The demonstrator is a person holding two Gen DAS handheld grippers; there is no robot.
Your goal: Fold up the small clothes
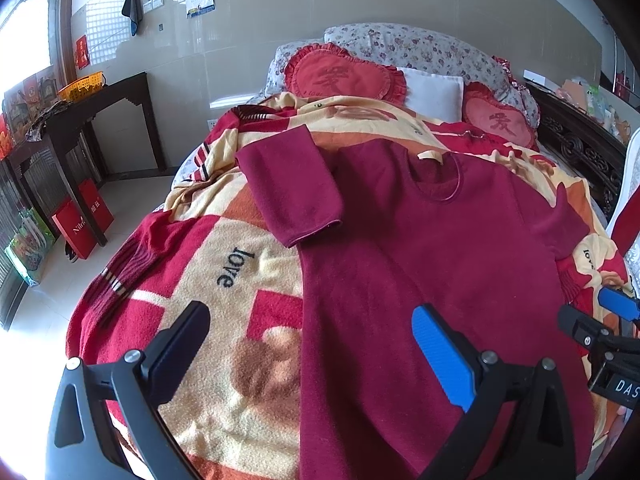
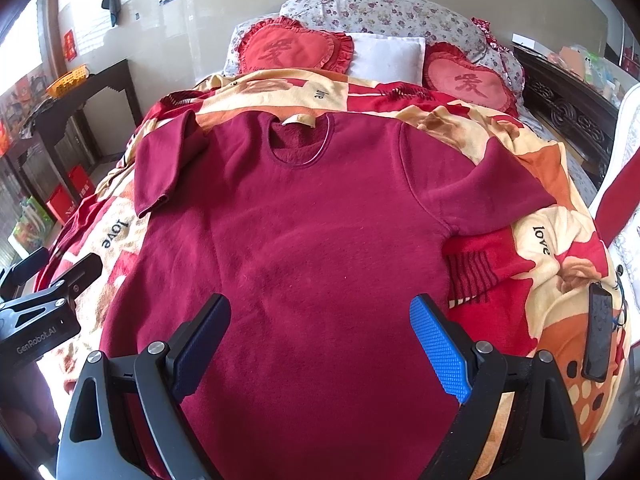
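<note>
A dark red short-sleeved top (image 2: 304,240) lies flat, front up, on a red and cream blanket (image 2: 560,264), with its neck towards the pillows. It also shows in the left wrist view (image 1: 420,260), with its left sleeve (image 1: 292,188) spread out. My left gripper (image 1: 312,320) is open and empty above the top's lower left edge. My right gripper (image 2: 320,312) is open and empty above the top's lower middle. The right gripper also shows at the right edge of the left wrist view (image 1: 608,320). The left gripper shows at the left edge of the right wrist view (image 2: 48,276).
A black phone (image 2: 600,332) lies on the blanket at the right. Two red heart cushions (image 2: 288,48) and a white pillow (image 2: 388,52) sit at the head of the bed. A dark wooden side table (image 1: 80,120) and red bags (image 1: 80,220) stand left of the bed.
</note>
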